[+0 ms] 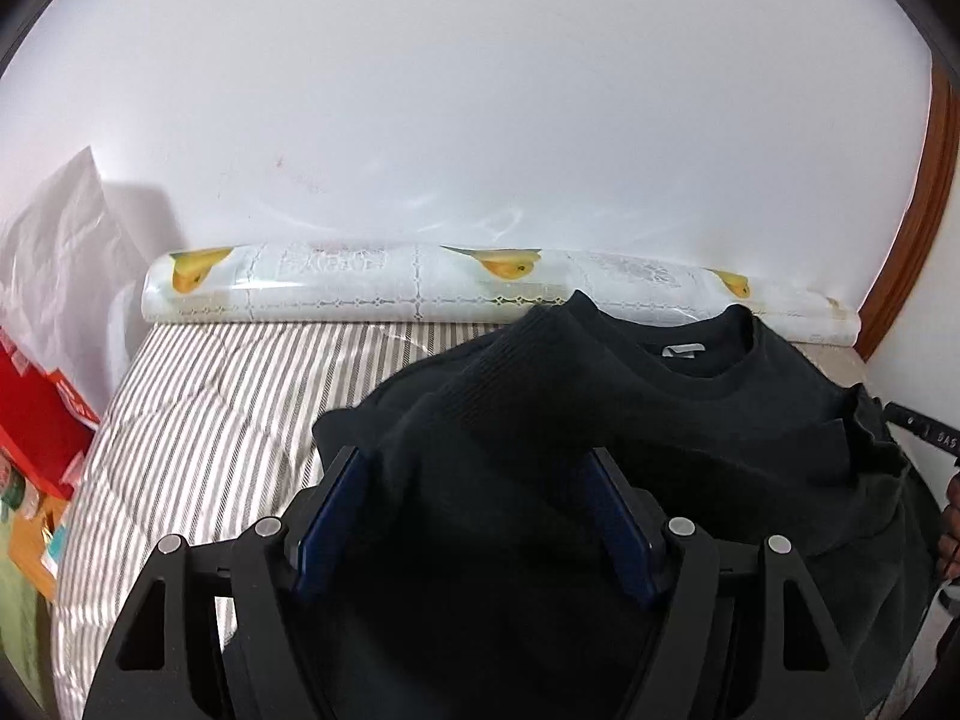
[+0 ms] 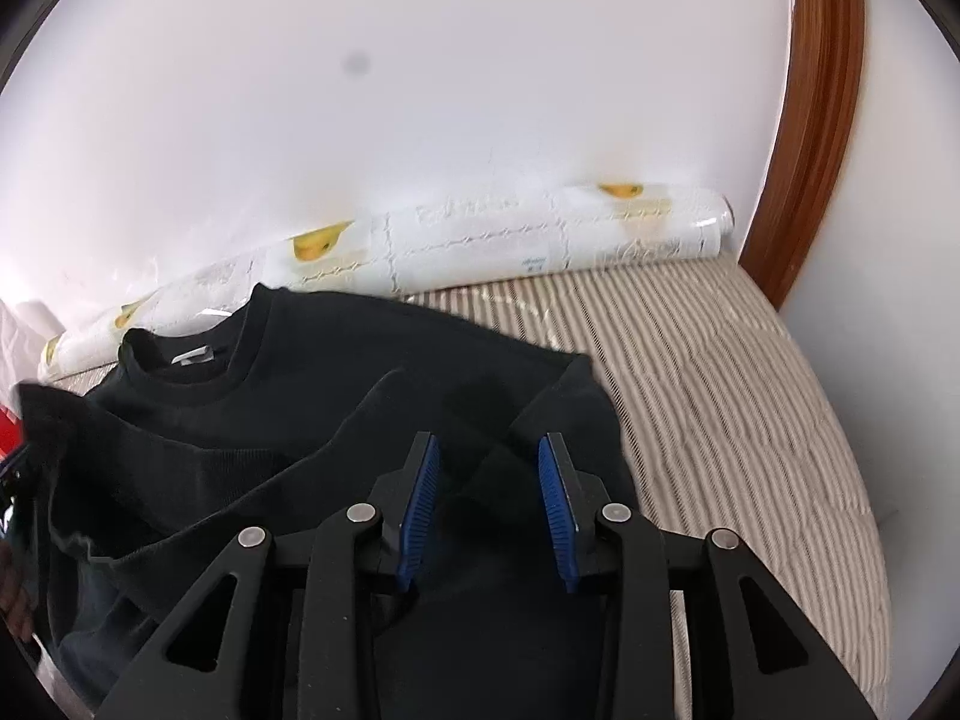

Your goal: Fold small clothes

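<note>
A black sweater point(image 1: 690, 420) lies on the striped bed cover, collar and white label toward the wall; it also shows in the right wrist view point(image 2: 288, 396). My left gripper point(image 1: 474, 456) is open, its blue pads wide apart, with a raised fold of the sweater draped between and over them. My right gripper point(image 2: 489, 450) is open above the sweater's right side, near a folded sleeve; its blue pads point(image 2: 420, 510) hold nothing. The lower sweater is hidden under both grippers.
A rolled white sheet with yellow fruit prints point(image 1: 480, 288) lies along the white wall. The striped bed cover point(image 2: 750, 420) spreads to the right. A red box point(image 1: 36, 420) and white bag point(image 1: 54, 252) stand left. A brown wooden frame point(image 2: 816, 120) rises at right.
</note>
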`<act>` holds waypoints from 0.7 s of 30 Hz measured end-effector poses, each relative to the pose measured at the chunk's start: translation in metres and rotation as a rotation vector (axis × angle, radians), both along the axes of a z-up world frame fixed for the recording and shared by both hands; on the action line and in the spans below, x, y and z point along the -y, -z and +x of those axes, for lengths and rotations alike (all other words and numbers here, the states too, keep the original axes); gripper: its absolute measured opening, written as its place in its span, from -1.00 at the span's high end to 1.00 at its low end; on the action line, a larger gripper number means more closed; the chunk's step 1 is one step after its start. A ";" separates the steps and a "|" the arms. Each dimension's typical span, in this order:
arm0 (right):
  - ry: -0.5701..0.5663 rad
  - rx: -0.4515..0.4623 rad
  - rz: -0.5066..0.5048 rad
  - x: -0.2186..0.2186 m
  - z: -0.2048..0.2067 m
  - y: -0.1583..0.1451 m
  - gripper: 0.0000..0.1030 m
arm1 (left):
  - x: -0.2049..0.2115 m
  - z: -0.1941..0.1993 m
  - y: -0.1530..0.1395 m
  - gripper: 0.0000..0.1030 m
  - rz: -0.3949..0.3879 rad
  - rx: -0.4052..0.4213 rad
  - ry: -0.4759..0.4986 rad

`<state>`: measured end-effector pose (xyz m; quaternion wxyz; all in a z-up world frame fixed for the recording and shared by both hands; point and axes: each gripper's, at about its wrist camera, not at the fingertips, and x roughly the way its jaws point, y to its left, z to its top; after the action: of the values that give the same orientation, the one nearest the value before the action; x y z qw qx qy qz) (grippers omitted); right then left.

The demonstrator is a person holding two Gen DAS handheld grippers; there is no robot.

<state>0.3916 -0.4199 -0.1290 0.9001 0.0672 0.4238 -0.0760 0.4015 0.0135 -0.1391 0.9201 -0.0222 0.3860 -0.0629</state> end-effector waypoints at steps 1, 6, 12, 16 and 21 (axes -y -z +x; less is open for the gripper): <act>-0.001 0.000 -0.002 0.002 0.001 0.001 0.23 | 0.000 0.004 0.002 -0.40 0.008 -0.008 0.000; -0.026 -0.039 0.010 0.008 0.011 0.011 0.09 | -0.002 0.020 0.008 -0.39 0.024 -0.026 -0.005; -0.032 -0.076 -0.026 0.005 0.030 0.024 0.00 | -0.006 0.034 0.023 -0.14 0.037 -0.052 -0.018; -0.051 -0.115 -0.055 0.000 0.043 0.034 0.00 | -0.007 0.032 0.024 0.11 0.032 -0.034 -0.012; -0.122 -0.061 -0.042 -0.008 0.037 0.025 -0.05 | -0.010 0.032 0.024 0.10 0.018 -0.041 -0.004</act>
<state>0.4288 -0.4123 -0.1540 0.8908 0.0198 0.4527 -0.0319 0.4340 0.0237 -0.1635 0.9123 -0.0161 0.4053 -0.0573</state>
